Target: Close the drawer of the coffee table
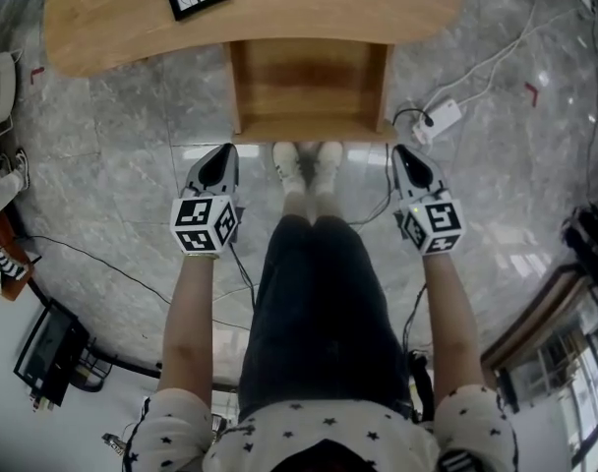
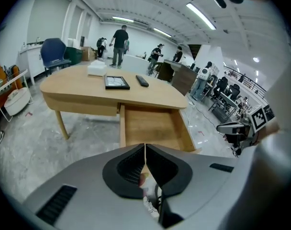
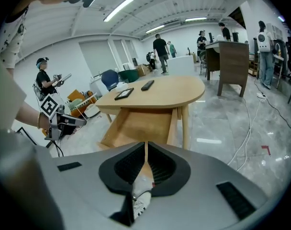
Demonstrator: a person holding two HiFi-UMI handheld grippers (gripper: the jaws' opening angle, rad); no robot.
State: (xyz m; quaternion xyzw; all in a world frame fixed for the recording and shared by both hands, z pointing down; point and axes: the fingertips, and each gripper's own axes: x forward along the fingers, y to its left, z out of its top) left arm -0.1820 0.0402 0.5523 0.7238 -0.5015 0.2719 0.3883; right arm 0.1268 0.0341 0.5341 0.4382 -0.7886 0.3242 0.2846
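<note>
Marble floor (image 1: 132,165) under bench (image 1: 279,8); its drawer (image 1: 309,82) stands pulled out, empty. My left gripper (image 1: 225,150) and right gripper (image 1: 402,151), jaws pressed together and empty, flank its front edge without touching.

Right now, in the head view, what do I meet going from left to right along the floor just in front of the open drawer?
left gripper → white shoes → right gripper → red floor mark

Grey marble floor (image 1: 112,165), white walls (image 3: 88,56), ceiling strip lights (image 2: 200,14), blue chair (image 2: 53,51).
</note>
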